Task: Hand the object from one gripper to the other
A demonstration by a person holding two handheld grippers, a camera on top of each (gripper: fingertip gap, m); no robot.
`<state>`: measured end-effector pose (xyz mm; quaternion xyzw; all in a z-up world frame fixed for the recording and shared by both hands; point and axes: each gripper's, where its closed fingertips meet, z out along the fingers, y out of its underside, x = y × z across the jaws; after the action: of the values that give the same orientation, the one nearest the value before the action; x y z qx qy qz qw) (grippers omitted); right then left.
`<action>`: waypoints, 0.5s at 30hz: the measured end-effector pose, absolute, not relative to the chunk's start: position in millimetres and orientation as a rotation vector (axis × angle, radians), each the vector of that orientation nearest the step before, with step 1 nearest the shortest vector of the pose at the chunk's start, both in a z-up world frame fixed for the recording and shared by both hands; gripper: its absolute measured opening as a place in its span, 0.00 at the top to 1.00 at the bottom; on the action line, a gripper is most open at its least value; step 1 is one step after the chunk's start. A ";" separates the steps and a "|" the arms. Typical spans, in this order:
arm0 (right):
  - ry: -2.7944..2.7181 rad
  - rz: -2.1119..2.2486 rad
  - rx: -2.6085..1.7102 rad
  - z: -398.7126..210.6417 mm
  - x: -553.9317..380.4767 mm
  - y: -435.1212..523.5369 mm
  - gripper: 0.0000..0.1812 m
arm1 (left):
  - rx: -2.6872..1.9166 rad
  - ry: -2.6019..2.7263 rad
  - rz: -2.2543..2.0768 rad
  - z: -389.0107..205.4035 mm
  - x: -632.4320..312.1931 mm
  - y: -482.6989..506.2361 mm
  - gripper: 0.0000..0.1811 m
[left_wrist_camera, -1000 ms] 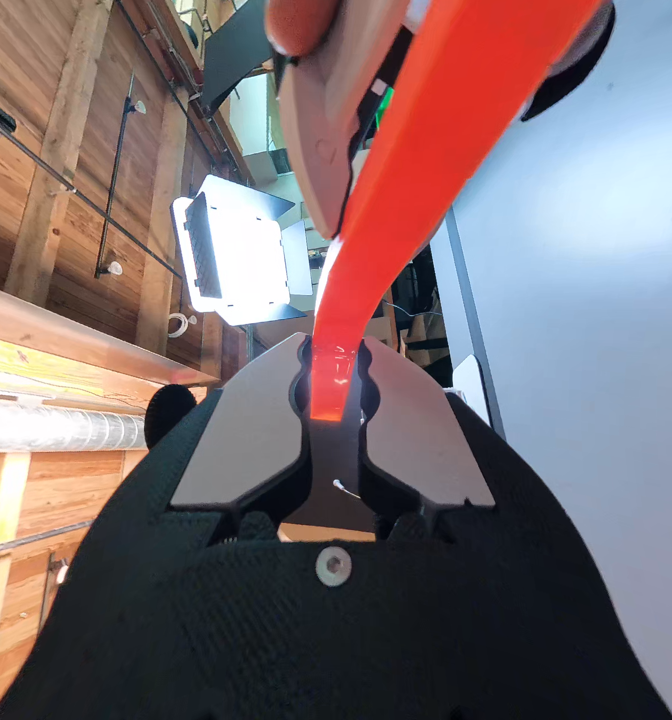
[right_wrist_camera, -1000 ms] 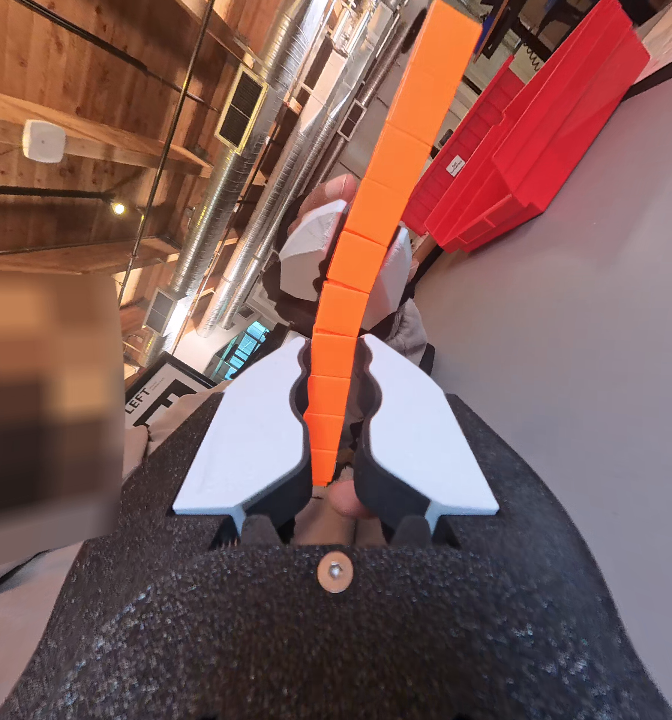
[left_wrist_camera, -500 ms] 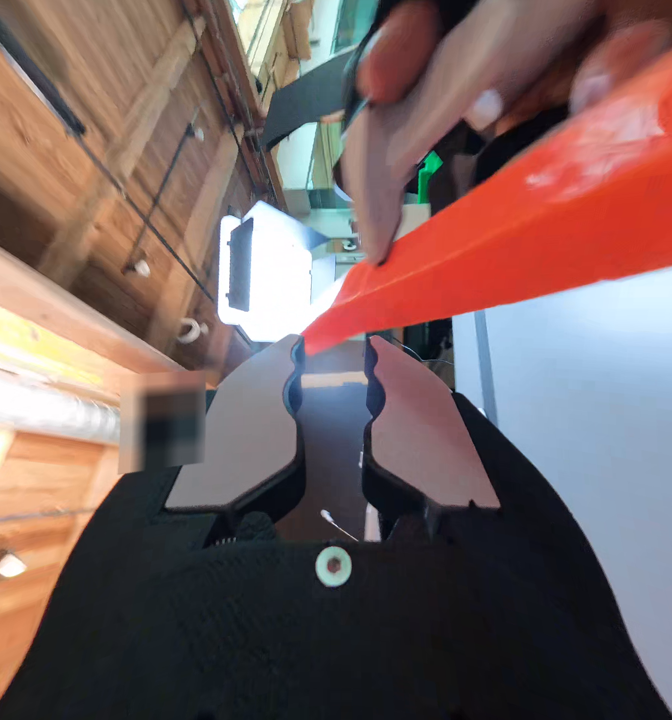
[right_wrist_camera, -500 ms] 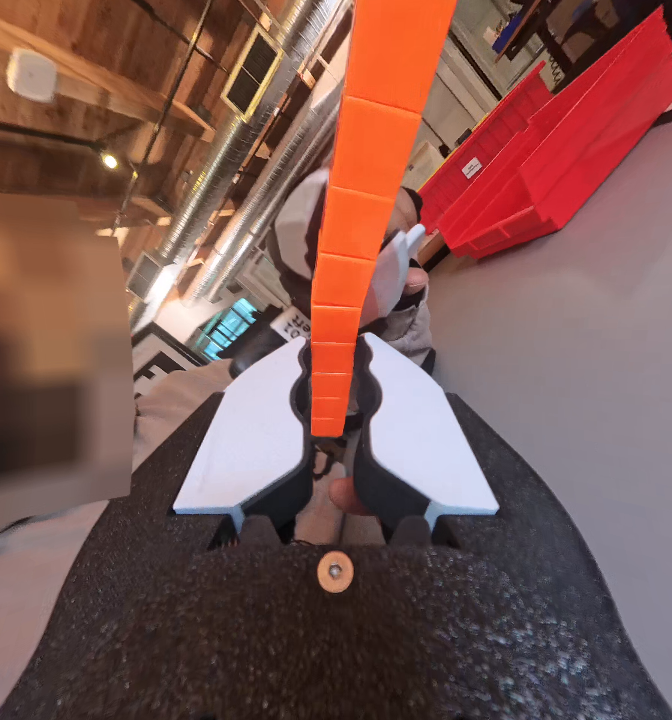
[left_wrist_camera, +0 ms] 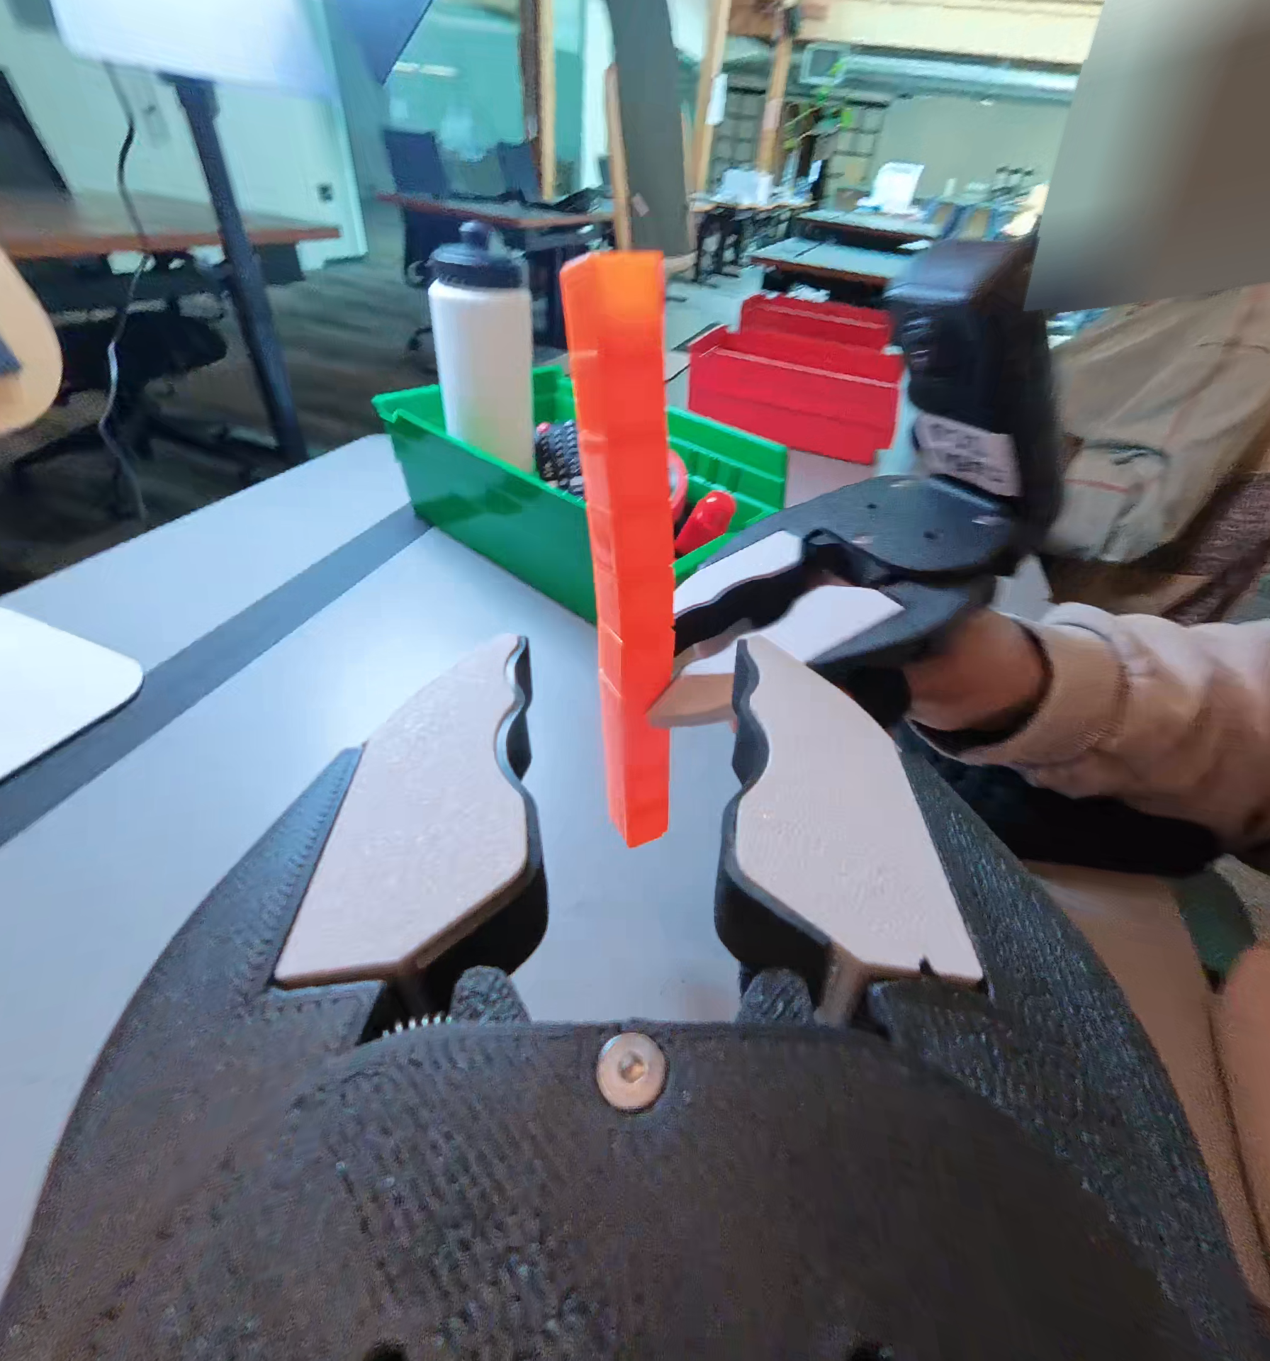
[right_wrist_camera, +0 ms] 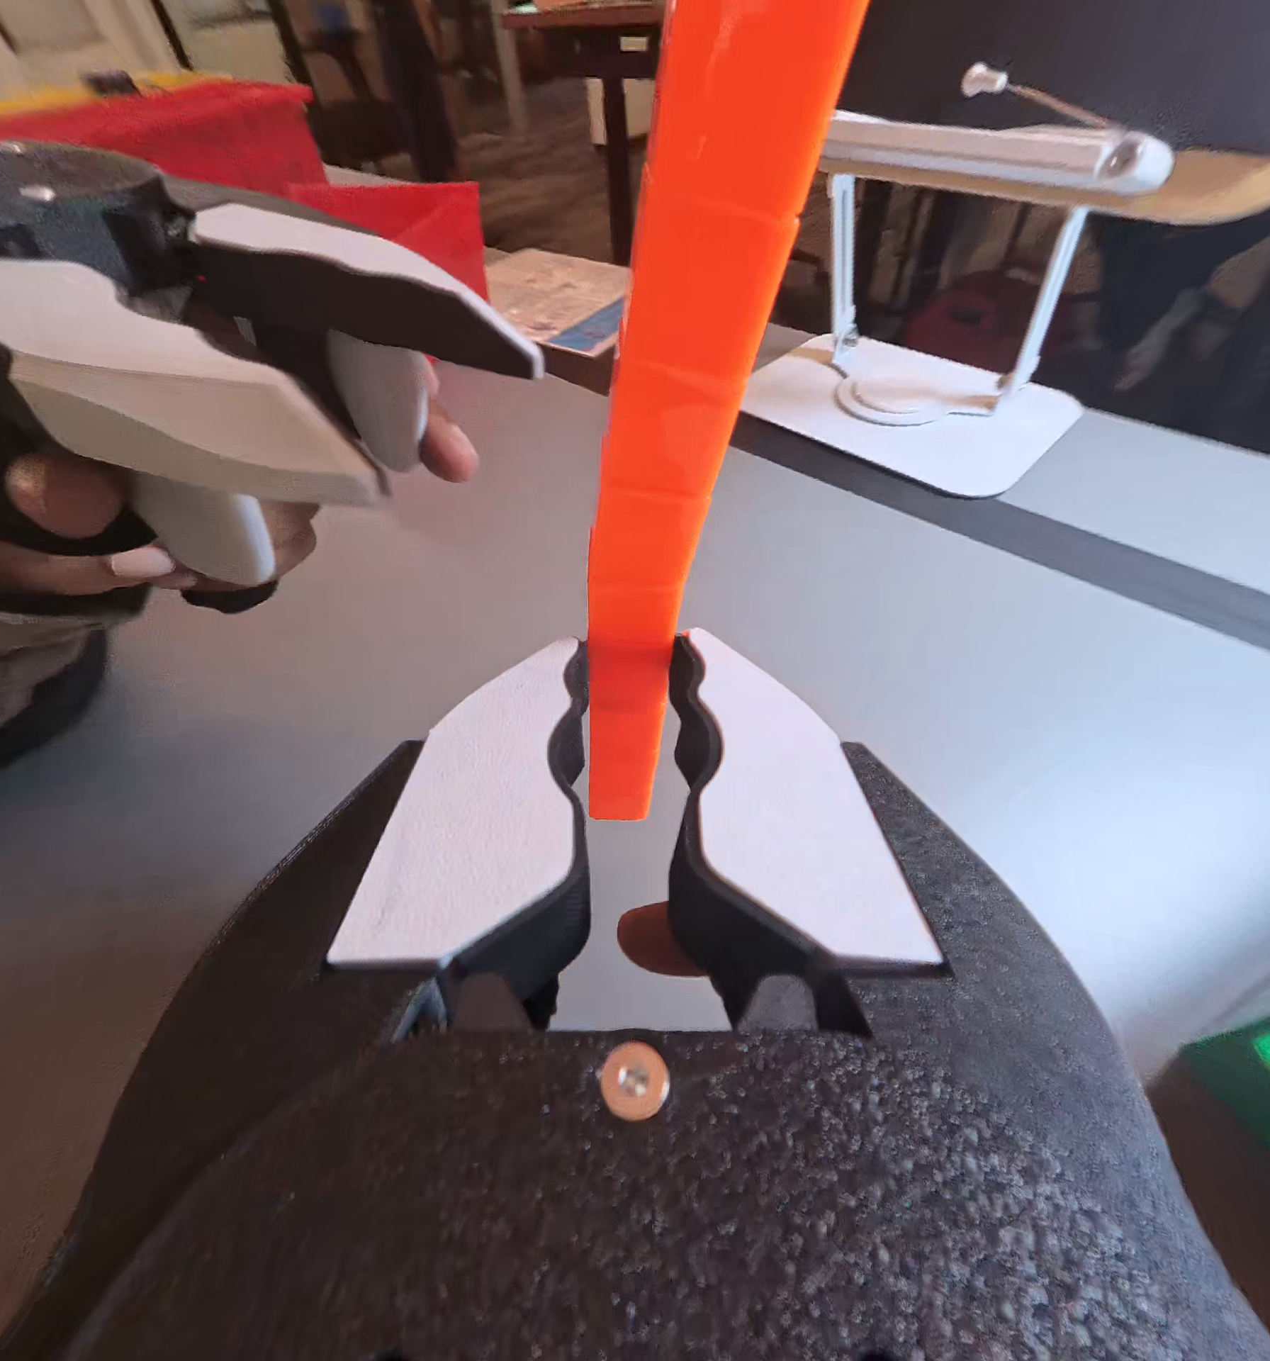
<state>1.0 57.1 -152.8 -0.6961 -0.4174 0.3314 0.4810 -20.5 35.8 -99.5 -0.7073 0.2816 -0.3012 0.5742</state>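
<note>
An orange stick of joined blocks [left_wrist_camera: 628,515] stands upright over the grey table [left_wrist_camera: 212,589]. My right gripper [right_wrist_camera: 630,644] is shut on its lower part, with the stick [right_wrist_camera: 691,368] rising out of the top of the right wrist view. In the left wrist view the right gripper [left_wrist_camera: 680,663] reaches in from the right and pinches the stick. My left gripper [left_wrist_camera: 632,652] is open wide; the stick shows between its fingers without touching them. In the right wrist view the left gripper [right_wrist_camera: 459,427] sits open just left of the stick.
A green bin [left_wrist_camera: 499,501] with a white bottle [left_wrist_camera: 481,353] and small items stands behind the stick. Red bins [left_wrist_camera: 794,390] are farther back. A white lamp base [right_wrist_camera: 949,427] stands on the table's far side. A person's sleeve [left_wrist_camera: 1133,722] is at the right. Tip to tip, the grippers are about 7 cm apart.
My left gripper has let go of the stick's end and opened wide. Both grippers have swung from pointing up at the ceiling to level over the table. The right stays shut on the stick.
</note>
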 end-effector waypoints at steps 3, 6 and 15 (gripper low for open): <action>-1.072 0.659 -1.654 -158.6 -8.6 54.1 0.89 | -1.687 0.620 -0.618 -111.8 -14.0 52.3 0.73; -1.116 0.560 -1.584 -158.5 -15.8 49.0 0.88 | -1.650 0.694 -0.630 -112.1 -10.9 50.5 0.87; -1.452 1.195 -1.285 -133.2 -17.7 -22.9 0.67 | -1.267 0.960 -1.204 -66.7 -31.7 -8.6 0.88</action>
<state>-17.7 -22.9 -133.2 -0.5125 -0.5789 0.4765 0.4185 -31.7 -8.6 -66.7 -0.5337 0.4045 -0.5069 0.5428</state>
